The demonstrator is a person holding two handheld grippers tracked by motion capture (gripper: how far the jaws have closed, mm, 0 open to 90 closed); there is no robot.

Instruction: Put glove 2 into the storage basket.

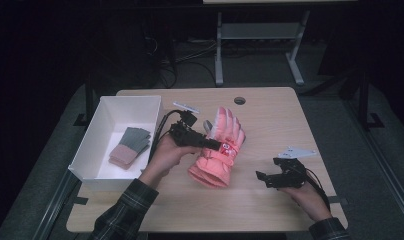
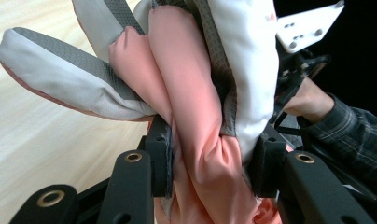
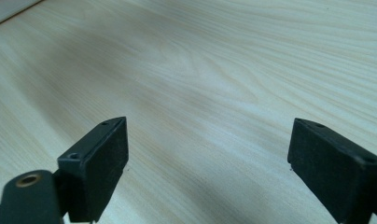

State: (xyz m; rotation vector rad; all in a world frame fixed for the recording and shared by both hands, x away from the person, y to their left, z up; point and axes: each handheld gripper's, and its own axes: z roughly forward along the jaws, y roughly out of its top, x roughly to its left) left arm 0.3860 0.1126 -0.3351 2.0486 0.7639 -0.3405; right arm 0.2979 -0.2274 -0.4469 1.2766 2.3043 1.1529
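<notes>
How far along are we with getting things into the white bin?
Done: folded socks lie in the bin. In hand: the left gripper is clamped on the pink glove, which is on the table. Left: the glove is not yet binned; the right gripper is open.

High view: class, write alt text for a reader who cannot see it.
A person's left gripper clamps a pink glove lying on a wooden table. The right gripper rests open on the table's right side, and a white box holding folded cloth sits at left.
</notes>
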